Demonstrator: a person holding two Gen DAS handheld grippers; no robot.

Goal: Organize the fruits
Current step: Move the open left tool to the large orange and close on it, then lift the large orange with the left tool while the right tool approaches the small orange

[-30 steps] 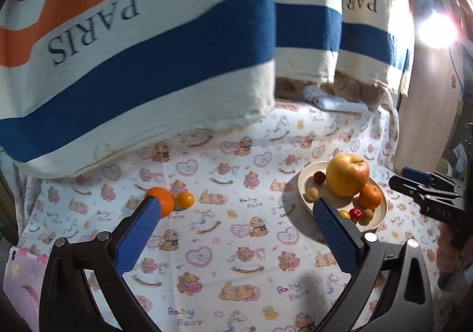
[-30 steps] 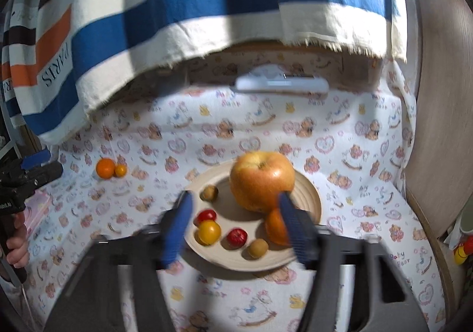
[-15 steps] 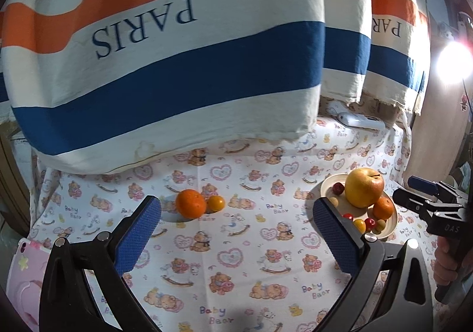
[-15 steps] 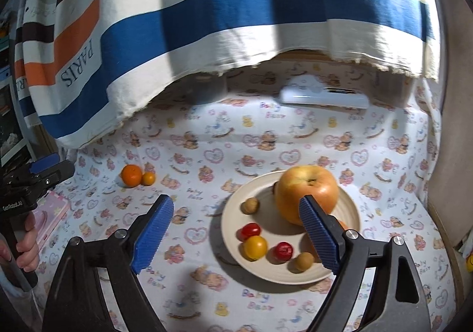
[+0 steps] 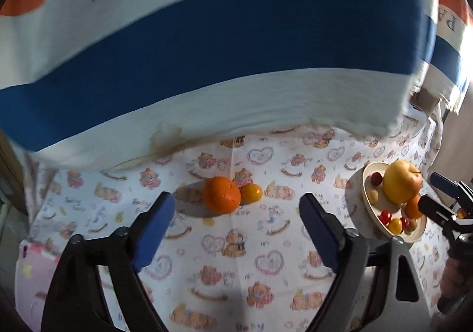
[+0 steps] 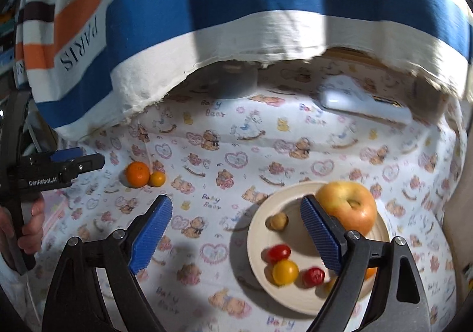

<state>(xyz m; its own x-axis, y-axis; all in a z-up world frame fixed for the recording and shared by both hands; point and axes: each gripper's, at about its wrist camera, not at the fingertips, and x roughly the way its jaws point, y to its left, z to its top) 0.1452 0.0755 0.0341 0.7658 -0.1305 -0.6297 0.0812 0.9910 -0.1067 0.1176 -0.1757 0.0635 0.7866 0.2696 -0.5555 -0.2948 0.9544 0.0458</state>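
Observation:
An orange (image 5: pixel 221 193) and a small yellow-orange fruit (image 5: pixel 251 193) lie touching on the bear-print cloth. My left gripper (image 5: pixel 236 221) is open and empty, its jaws framing them from just in front. A cream plate (image 6: pixel 257 231) holds a big apple (image 6: pixel 347 207), red and yellow tomatoes (image 6: pixel 285 272) and a small brown fruit (image 6: pixel 277 220). My right gripper (image 6: pixel 236 231) is open and empty, above the plate's left side. The orange (image 6: pixel 137 173) also shows far left in the right wrist view, beside the left gripper (image 6: pixel 77 162).
A striped PARIS towel (image 5: pixel 221 51) hangs low over the back of the surface. A white device (image 6: pixel 363 107) lies at the back right. A pink item (image 5: pixel 29 267) sits at the left edge. A wooden panel (image 6: pixel 455 213) bounds the right side.
My left gripper has swung left and moved closer to the orange, now centred between its jaws. My right gripper has drifted left and back, so the plate sits right of centre.

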